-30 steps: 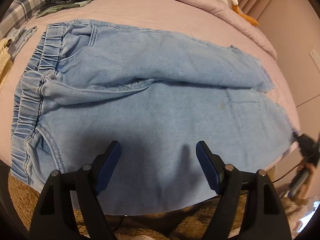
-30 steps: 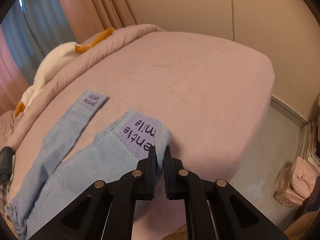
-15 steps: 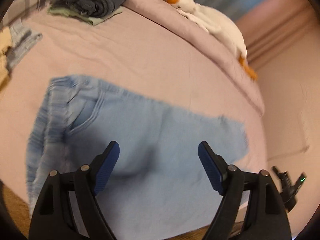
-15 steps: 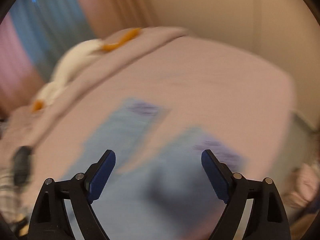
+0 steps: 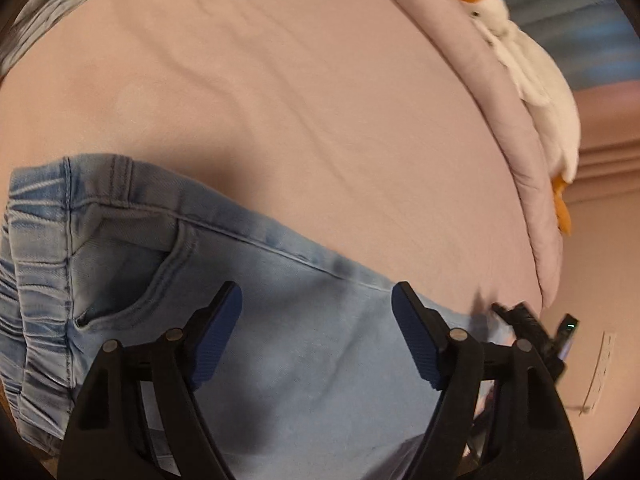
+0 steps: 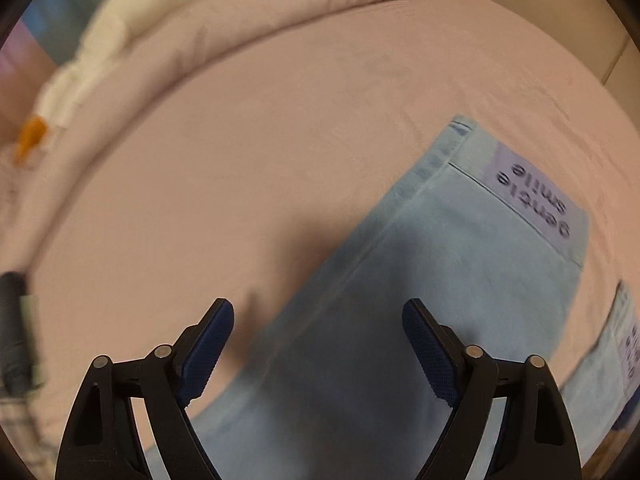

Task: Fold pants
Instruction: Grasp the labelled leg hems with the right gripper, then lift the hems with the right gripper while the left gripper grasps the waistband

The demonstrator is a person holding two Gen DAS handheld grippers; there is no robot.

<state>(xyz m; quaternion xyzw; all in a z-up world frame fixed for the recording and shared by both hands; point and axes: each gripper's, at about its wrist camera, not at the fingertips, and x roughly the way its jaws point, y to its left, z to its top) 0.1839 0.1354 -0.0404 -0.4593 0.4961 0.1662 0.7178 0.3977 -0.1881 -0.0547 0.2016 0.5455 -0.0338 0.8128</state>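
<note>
The pants (image 5: pixel 304 340) lie lengthwise under both wide-open, empty grippers, left gripper (image 5: pixel 316 320) near the waistband (image 5: pixel 36 280), right gripper (image 6: pixel 318 336) toward the hems (image 6: pixel 532 196).

The pants (image 5: pixel 304 344) are light blue washed denim with a gathered elastic waistband, a curved front pocket and a stitched side seam, and they lie flat on the pink bed. In the left wrist view the waistband sits to the left of the left tongs (image 5: pixel 316 320), whose spread blue pads hang above the hip and thigh without touching the cloth. In the right wrist view a leg runs from below the right tongs (image 6: pixel 318 334) up and to the right, ending in a hem with a lilac patch reading "gentle smile", and a second such hem shows at the far right edge.
</note>
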